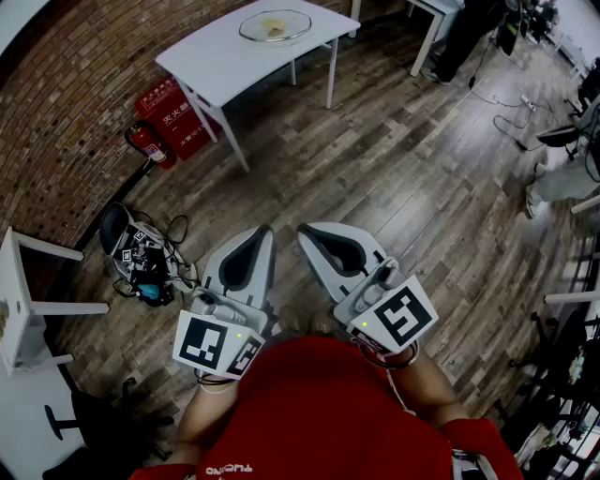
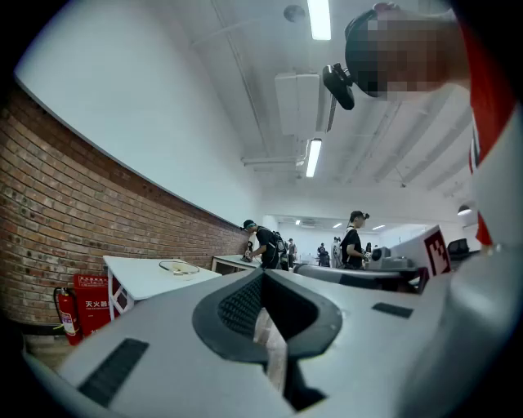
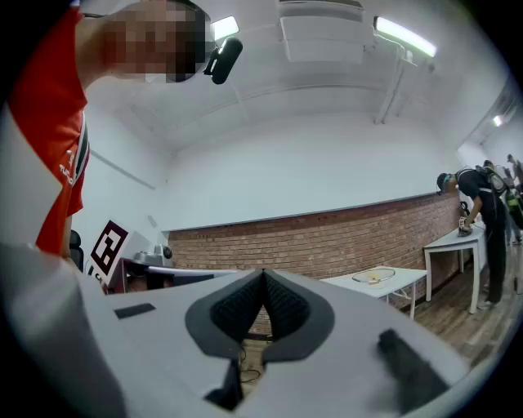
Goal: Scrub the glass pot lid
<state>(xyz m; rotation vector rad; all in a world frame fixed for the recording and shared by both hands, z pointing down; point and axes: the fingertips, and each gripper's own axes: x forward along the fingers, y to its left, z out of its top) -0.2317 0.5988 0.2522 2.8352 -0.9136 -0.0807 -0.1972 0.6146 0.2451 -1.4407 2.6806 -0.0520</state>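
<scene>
The glass pot lid (image 1: 275, 25) lies on a white table (image 1: 216, 56) far across the wooden floor, with something yellowish under it. Both grippers are held level, close to the red-shirted person's body, well short of that table. My left gripper (image 1: 265, 232) is shut with nothing in it, and my right gripper (image 1: 305, 231) beside it is shut and empty too. In the left gripper view the lid (image 2: 179, 267) shows small beyond the closed gripper (image 2: 261, 274). The right gripper view has the lid (image 3: 374, 276) off to the right of the closed gripper (image 3: 263, 273).
A fire extinguisher (image 1: 150, 142) and a red box (image 1: 178, 117) stand by the brick wall under the table's left end. A bag with cables (image 1: 141, 258) lies on the floor at left, near a white stand (image 1: 28, 300). People work at tables (image 2: 265, 245) further back.
</scene>
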